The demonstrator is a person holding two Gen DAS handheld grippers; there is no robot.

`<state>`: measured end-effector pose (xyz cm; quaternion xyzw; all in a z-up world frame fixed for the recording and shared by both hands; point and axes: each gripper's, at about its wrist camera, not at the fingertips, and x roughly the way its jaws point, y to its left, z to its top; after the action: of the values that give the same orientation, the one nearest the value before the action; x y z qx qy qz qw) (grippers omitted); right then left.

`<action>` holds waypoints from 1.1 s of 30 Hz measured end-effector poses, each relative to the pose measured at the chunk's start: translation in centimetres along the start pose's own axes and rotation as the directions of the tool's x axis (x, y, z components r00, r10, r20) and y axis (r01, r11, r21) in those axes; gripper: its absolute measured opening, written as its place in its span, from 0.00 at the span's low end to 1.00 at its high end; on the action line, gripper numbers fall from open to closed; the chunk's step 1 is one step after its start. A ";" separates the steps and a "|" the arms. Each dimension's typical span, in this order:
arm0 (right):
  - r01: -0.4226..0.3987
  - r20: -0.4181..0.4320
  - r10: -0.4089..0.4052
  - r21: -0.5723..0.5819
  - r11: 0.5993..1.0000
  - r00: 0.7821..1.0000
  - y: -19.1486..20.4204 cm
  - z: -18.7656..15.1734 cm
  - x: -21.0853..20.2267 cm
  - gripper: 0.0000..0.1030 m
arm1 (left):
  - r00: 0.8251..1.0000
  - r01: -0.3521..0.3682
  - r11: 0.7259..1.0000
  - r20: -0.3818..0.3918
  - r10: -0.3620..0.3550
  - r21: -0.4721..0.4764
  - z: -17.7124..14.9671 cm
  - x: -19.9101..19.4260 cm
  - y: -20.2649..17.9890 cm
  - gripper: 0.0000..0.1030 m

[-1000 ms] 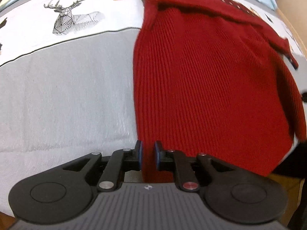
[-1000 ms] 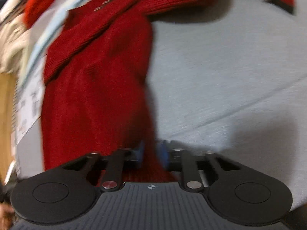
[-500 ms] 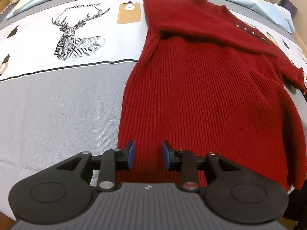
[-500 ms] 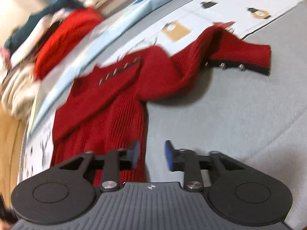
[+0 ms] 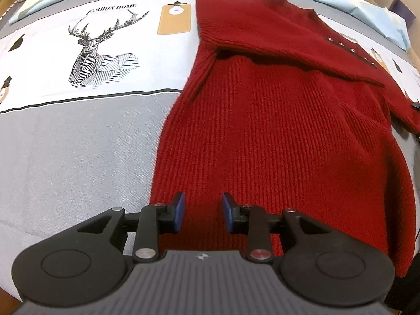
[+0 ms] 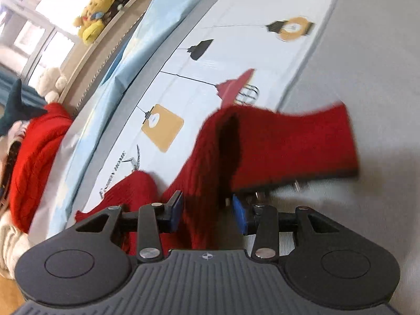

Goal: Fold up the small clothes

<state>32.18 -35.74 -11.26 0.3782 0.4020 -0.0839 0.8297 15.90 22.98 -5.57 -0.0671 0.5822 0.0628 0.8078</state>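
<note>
Red sweater (image 5: 275, 131) flat on bedsheet (image 5: 78, 144) — both tools agape.

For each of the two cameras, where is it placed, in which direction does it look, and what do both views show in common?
Left wrist: sits on the left gripper, looking forward and down over the red sweater spread on the bedsheet; open fingers show.
Right wrist: sits on the right gripper, looking along the bed toward a sleeve and a yellow plush toy; open fingers show.
Shared: the sweater, the sheet and its orange tag print.
</note>
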 end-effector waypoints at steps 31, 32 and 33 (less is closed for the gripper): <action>-0.086 0.289 0.014 0.238 0.967 0.957 -11.8 14.5 4.4 0.31 | 0.998 0.000 1.000 -0.059 0.002 0.031 3.6 3.0 -1.1 0.35; -0.120 0.295 0.036 0.269 0.956 0.955 -12.5 15.0 4.5 0.31 | 0.998 -0.003 0.999 -0.062 0.006 0.037 3.5 3.1 -1.1 0.35; -0.142 0.302 0.051 0.289 0.947 0.952 -12.9 15.1 4.1 0.31 | 0.998 -0.005 0.999 -0.063 0.008 0.041 3.4 3.1 -1.1 0.35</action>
<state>38.30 -54.61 -15.61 0.5055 0.2385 -0.1589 0.8139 20.25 22.58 -7.39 -0.0506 0.6089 0.0513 0.7899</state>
